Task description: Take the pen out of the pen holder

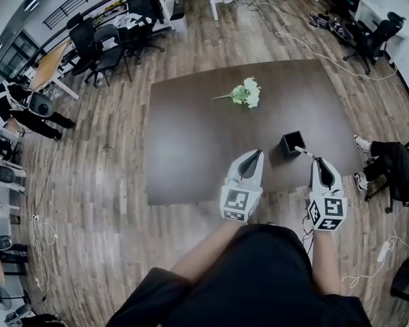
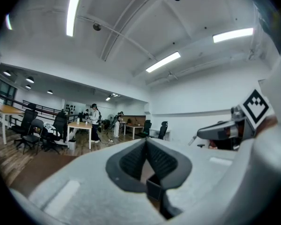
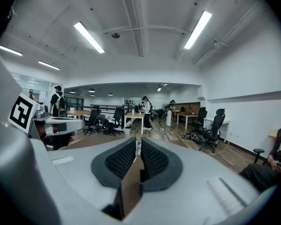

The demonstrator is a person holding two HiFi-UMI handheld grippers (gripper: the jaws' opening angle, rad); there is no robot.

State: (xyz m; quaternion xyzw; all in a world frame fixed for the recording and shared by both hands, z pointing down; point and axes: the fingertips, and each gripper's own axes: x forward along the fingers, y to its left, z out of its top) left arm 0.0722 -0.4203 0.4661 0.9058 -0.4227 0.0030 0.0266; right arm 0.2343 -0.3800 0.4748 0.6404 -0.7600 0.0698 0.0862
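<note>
A black square pen holder [image 1: 292,144] stands on the dark table [image 1: 191,135] near its front right. My right gripper [image 1: 315,159] is just right of the holder, shut on a white pen [image 1: 303,151] whose tip sticks out toward the holder's rim. In the right gripper view the pen [image 3: 138,146] shows as a thin white shaft pinched between the ribbed pads. My left gripper [image 1: 258,152] hovers over the table's front edge, left of the holder, shut with nothing in it. The holder is out of sight in both gripper views.
A bunch of white and green artificial flowers [image 1: 245,92] lies at the middle of the table. A seated person's legs [image 1: 388,165] are at the table's right. Office chairs [image 1: 105,43] and desks stand farther back on the wood floor.
</note>
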